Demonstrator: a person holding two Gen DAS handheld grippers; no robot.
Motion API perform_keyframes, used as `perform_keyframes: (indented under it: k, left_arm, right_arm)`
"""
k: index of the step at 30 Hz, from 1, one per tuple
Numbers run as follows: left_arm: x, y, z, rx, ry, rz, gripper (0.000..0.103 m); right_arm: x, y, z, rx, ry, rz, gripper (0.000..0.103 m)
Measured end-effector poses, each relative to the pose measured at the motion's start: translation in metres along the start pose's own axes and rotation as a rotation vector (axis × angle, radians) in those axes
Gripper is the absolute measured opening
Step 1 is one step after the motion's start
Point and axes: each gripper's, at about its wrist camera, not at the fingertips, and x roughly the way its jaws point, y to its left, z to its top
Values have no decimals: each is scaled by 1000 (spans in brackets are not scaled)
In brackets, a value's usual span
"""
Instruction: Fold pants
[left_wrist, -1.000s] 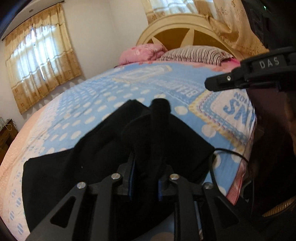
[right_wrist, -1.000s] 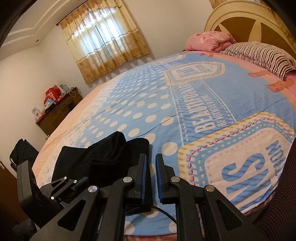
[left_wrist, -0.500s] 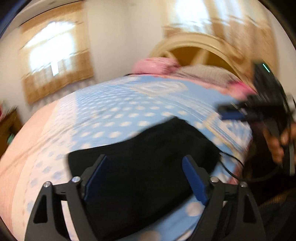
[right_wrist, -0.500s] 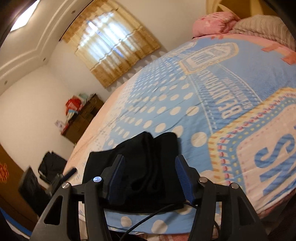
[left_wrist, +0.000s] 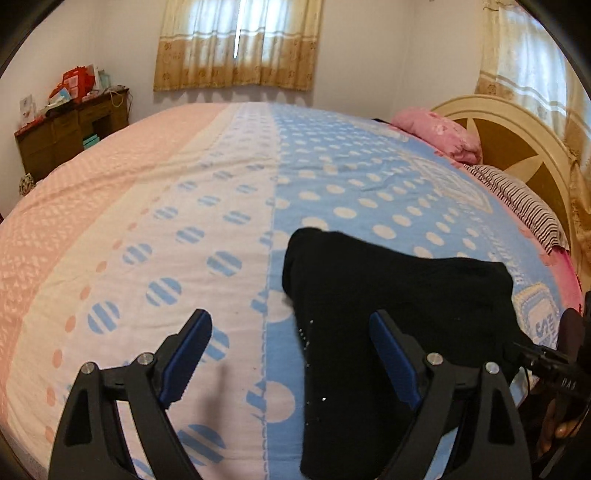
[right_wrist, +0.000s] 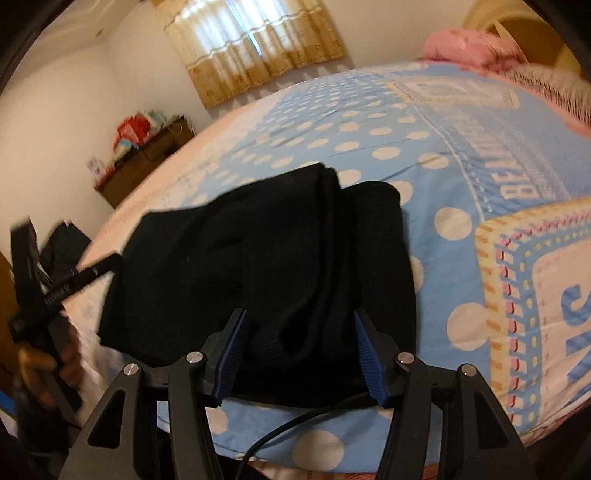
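Note:
The black pants (right_wrist: 280, 258) lie folded in a thick bundle on the blue dotted bedspread near the bed's front edge; they also show in the left wrist view (left_wrist: 399, 314). My left gripper (left_wrist: 288, 332) is open and empty, above the bedspread, with its right finger over the bundle's left part. My right gripper (right_wrist: 299, 332) is open and empty, its fingers on either side of the bundle's near edge. The left gripper also shows at the left of the right wrist view (right_wrist: 55, 291), held by a hand.
The bedspread (left_wrist: 184, 229) is pink, white and blue. A pink pillow (left_wrist: 439, 133) and a striped pillow (left_wrist: 524, 206) lie by the headboard (left_wrist: 517, 136). A wooden dresser (left_wrist: 70, 133) stands by the far wall. A black cable (right_wrist: 295, 421) hangs at the bed's front edge.
Both grippers were shut a second ago, the left on the pants; both have opened and let go. The left gripper has swung left and the pants now lie on the bed.

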Motion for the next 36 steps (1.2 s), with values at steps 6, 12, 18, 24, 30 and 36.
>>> perform_keyframes:
  k: [6, 12, 18, 24, 30, 36]
  left_arm:
    - [-5, 5, -2, -2, 3, -1, 90]
    - [-8, 11, 3, -24, -15, 13, 90]
    - [-7, 7, 5, -11, -21, 20, 90]
    - [6, -7, -3, 18, 22, 49, 90]
    - [18, -8, -12, 10, 64, 104, 93]
    - [16, 2, -11, -15, 79, 103, 99]
  right_arm:
    - [0, 13, 2, -76, 10, 14, 21]
    - [-38, 23, 19, -174, -84, -16, 20]
    - [-30, -19, 10, -96, -7, -42, 20]
    - [-15, -26, -1, -79, 12, -55, 21]
    - [-20, -31, 0, -54, 28, -38, 28]
    - [-67, -26, 20, -95, -118, -109, 33]
